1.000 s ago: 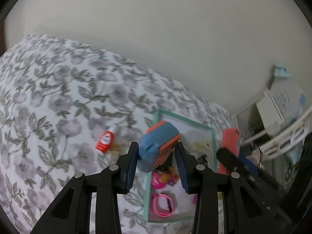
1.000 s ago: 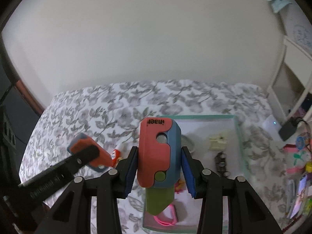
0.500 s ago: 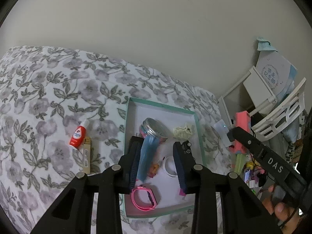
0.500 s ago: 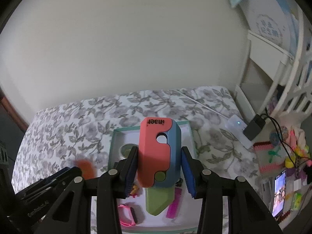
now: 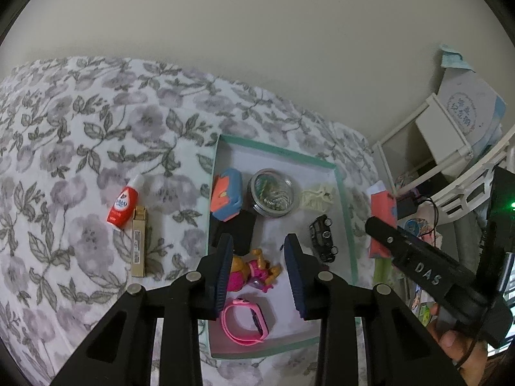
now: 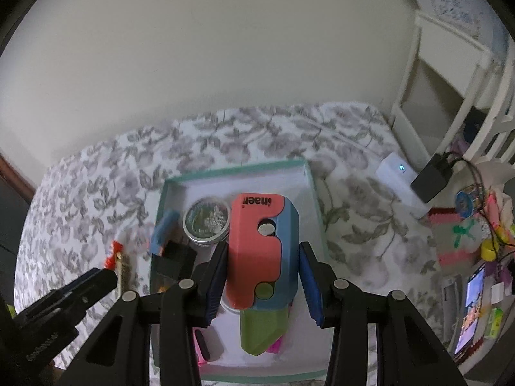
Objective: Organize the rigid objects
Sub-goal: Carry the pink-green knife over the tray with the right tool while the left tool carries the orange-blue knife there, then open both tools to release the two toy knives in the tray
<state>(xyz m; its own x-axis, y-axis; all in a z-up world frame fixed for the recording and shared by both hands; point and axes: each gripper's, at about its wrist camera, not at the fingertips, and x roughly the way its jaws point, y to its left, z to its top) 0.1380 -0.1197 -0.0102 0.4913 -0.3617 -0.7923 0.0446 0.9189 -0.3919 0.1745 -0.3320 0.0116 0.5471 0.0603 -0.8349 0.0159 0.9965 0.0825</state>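
Observation:
My left gripper (image 5: 259, 251) is open and holds nothing. It hangs over the teal-rimmed tray (image 5: 280, 152) on the flowered bed. The blue and orange case (image 5: 225, 197) lies in the tray's far left corner, beside a round tin (image 5: 272, 193). My right gripper (image 6: 263, 247) is shut on a red, blue and green toy (image 6: 254, 257) and holds it above the tray (image 6: 238, 169). In the left wrist view this toy (image 5: 381, 212) shows just right of the tray.
In the tray lie a black square (image 5: 238, 231), a toy dog (image 5: 254, 270), a pink watch (image 5: 246, 321), a black car (image 5: 323, 238) and a cream clip (image 5: 317, 194). A red bottle (image 5: 124, 204) and a gold stick (image 5: 139, 241) lie left of it. White shelves and clutter crowd the right.
The left gripper let go of the blue and orange case, which now lies in the tray. Both grippers came lower and closer to the tray; the right keeps its toy.

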